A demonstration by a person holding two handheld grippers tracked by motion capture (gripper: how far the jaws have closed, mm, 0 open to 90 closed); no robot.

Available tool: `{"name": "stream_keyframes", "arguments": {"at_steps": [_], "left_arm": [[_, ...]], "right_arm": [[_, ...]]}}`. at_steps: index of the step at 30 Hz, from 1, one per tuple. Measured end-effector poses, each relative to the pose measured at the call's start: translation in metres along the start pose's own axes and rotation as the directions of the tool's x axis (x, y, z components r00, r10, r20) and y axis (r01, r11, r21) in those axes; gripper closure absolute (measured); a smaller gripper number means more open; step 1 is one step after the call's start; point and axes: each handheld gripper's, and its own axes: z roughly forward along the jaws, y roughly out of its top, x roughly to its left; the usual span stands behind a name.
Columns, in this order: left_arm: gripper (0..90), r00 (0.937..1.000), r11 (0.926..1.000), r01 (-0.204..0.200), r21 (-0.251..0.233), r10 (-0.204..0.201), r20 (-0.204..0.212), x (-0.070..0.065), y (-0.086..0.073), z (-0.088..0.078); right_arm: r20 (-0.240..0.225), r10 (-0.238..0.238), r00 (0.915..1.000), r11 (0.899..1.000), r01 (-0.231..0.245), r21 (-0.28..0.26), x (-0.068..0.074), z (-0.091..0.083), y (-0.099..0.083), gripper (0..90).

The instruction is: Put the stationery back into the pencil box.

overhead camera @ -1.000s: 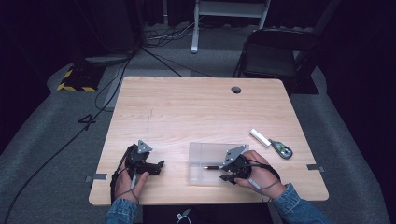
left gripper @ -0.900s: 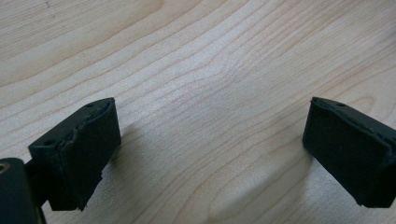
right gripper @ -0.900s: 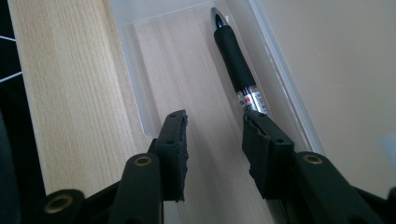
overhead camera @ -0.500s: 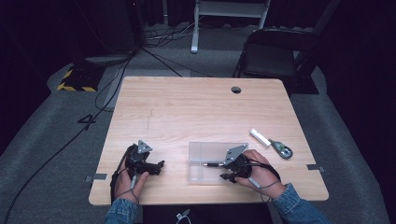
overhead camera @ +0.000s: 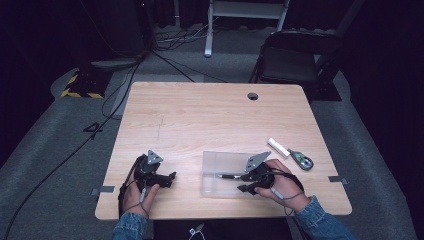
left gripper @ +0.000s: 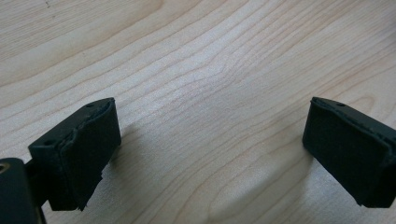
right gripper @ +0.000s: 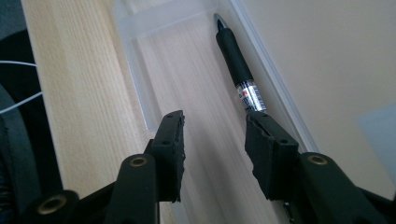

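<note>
A clear plastic tray (overhead camera: 220, 156) lies near the table's front edge, right of the middle. A black pen (overhead camera: 227, 176) lies inside it, along one long wall (right gripper: 273, 88) in the right gripper view, tip pointing away. My right gripper (overhead camera: 243, 183) reaches into the tray from its right end. In its own view the right gripper (right gripper: 215, 140) is open, with bare tray floor between its jaws, and the pen (right gripper: 236, 60) runs past the outside of the right-hand jaw. My left gripper (overhead camera: 170, 177) rests low at the front left. In its own view the left gripper (left gripper: 210, 154) is open wide over bare wood.
A white cylinder (overhead camera: 278, 147) and a grey-green tool (overhead camera: 301, 160) lie right of the tray. A cable hole (overhead camera: 253, 96) sits at the table's far side. A dark chair (overhead camera: 290, 60) stands beyond the table, and cables run over the floor at the left.
</note>
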Motion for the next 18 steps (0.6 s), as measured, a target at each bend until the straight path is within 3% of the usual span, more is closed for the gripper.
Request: {"name": "stream_keyframes", "arguments": {"at_steps": [2,7,14,18], "left_arm": [[4.6,1.0000,1.0000,-0.003,-0.001,0.003,-0.001,0.000,0.000,0.000],[4.6,1.0000,1.0000,-0.003,-0.002,0.003,-0.002,0.000,0.000,0.000],[4.3,1.0000,1.0000,0.001,0.002,-0.001,0.000,0.000,0.000,0.000],[4.3,1.0000,1.0000,0.000,0.002,0.000,0.000,0.000,0.000,0.000]], "right_arm": [[0.000,0.007,1.0000,1.000,-0.007,-0.012,0.000,-0.005,0.000,58.0],[0.053,0.043,0.9976,0.998,-0.041,-0.052,-0.011,-0.026,-0.004,54.4],[0.124,0.116,0.9855,0.991,-0.107,-0.075,-0.033,-0.054,-0.022,46.5],[0.159,0.160,0.9743,0.984,-0.146,-0.098,-0.044,-0.065,-0.030,43.2]]}}
